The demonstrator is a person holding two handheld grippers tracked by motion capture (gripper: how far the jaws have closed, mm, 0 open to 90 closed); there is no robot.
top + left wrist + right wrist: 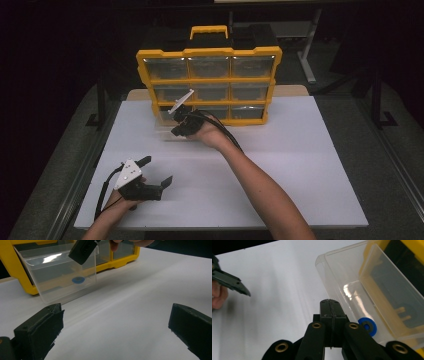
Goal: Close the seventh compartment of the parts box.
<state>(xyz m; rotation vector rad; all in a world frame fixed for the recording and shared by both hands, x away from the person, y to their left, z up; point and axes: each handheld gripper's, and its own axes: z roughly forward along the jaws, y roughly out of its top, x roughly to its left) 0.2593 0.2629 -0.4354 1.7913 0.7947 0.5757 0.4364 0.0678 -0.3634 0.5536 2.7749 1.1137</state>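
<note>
A yellow drawer organiser point(209, 85) stands upright at the far side of the white worktop point(280, 170), with its bottom-left clear plastic drawer point(167, 131) pulled out toward the person. A blue washer point(367, 326) lies flat on the drawer floor, close to the front wall; in the left gripper view it shows through that wall as a blue disc point(78, 280).

The right gripper point(181, 125) hangs at the drawer's open top, its jaws pressed together with nothing between them. In the right gripper view the washer lies just beyond and to the right of the closed tips, below the drawer rim. The left gripper point(157, 172) rests low over the near-left part of the worktop, well apart from the drawer, its jaws wide apart and empty.

The right hand is much the nearer to the washer. The drawer's long axis runs from the organiser toward the person, and the washer lies at its near end. To take the washer, the right jaws would probably have to part and then drop inside the walls.
</note>
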